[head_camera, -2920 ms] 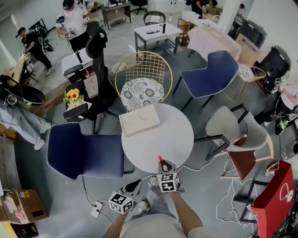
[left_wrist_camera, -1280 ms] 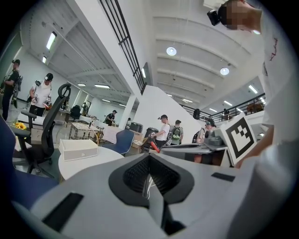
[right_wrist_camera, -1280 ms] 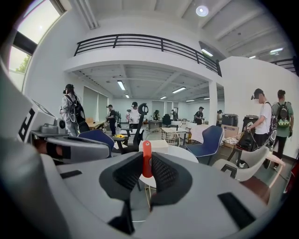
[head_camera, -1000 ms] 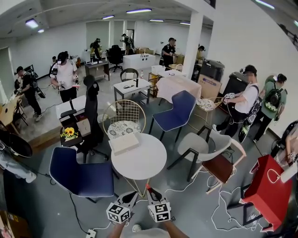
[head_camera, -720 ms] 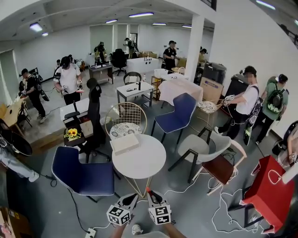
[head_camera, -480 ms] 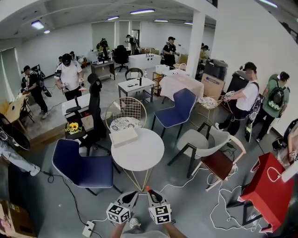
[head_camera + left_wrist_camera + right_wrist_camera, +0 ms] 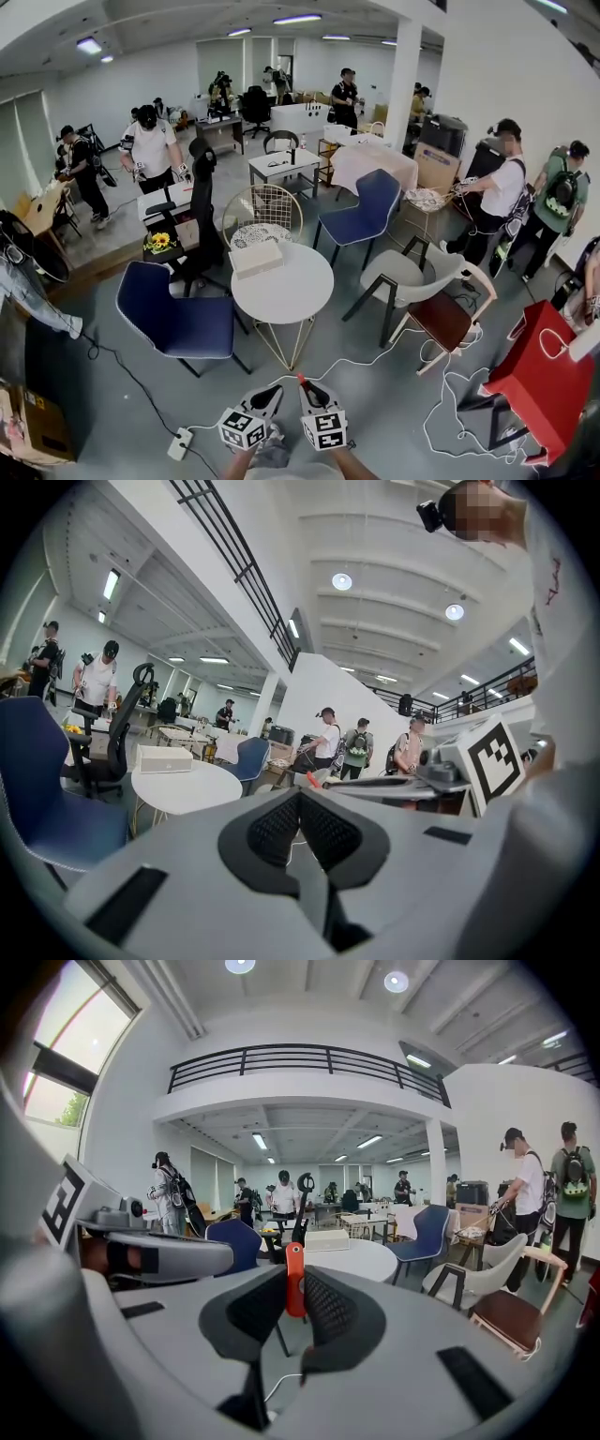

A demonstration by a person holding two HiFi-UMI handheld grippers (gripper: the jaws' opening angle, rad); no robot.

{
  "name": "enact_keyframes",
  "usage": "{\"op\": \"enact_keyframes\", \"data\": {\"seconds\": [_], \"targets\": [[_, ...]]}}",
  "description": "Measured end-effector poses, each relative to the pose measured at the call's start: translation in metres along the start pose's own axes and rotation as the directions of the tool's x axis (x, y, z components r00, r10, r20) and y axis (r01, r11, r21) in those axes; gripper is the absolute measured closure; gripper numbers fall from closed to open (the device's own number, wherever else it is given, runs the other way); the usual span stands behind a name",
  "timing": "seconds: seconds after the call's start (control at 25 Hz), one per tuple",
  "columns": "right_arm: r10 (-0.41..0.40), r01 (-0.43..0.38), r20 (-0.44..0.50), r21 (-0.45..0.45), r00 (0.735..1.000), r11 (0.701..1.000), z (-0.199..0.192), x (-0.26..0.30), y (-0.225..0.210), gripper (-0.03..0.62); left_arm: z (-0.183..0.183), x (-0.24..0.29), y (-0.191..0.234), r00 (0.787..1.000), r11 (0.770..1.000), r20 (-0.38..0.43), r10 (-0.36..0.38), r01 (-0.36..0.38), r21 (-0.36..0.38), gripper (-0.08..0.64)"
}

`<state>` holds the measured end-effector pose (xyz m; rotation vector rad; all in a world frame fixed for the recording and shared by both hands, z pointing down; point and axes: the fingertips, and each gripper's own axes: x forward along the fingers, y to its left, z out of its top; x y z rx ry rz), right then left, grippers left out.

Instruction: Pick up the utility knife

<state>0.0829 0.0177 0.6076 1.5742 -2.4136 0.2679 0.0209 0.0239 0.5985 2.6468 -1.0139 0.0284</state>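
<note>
Pick-up judged complete: the right gripper (image 7: 293, 1299) is clamped on the orange utility knife (image 7: 294, 1265), held aloft well apart from the round table (image 7: 281, 286), while the left gripper (image 7: 300, 810), jaws together, carries nothing.

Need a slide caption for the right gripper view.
Right claw clamped on the orange utility knife, with the white round table standing beyond it in an open office.
</note>
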Motion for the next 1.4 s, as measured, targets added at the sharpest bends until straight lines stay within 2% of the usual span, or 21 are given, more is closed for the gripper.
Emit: {"op": "enact_keyframes", "data": {"seconds": [0.32,0.68,1.4], "targets": [[-0.012,0.012,0.016,-0.011,1.000,1.000,-0.011,-0.040,0.019,0.526,-0.015,-0.027,-0.027,1.000,1.000,-0.010,-0.010,0.011,0.026,0.548],[0.007,-0.006,0.010,-0.029,1.000,1.000,-0.023,-0.061,0.041,0.528,-0.029,-0.050,-0.045,1.000,1.000,-0.002,-0.012,0.012,0.014,0.548],[-0.008,0.008,0.013,-0.032,1.000,0.999,-0.023,-0.077,0.035,0.528,-0.034,-0.050,-0.065,1.000,0.999,-0.012,-0.029,0.029,0.012,0.548]]}}
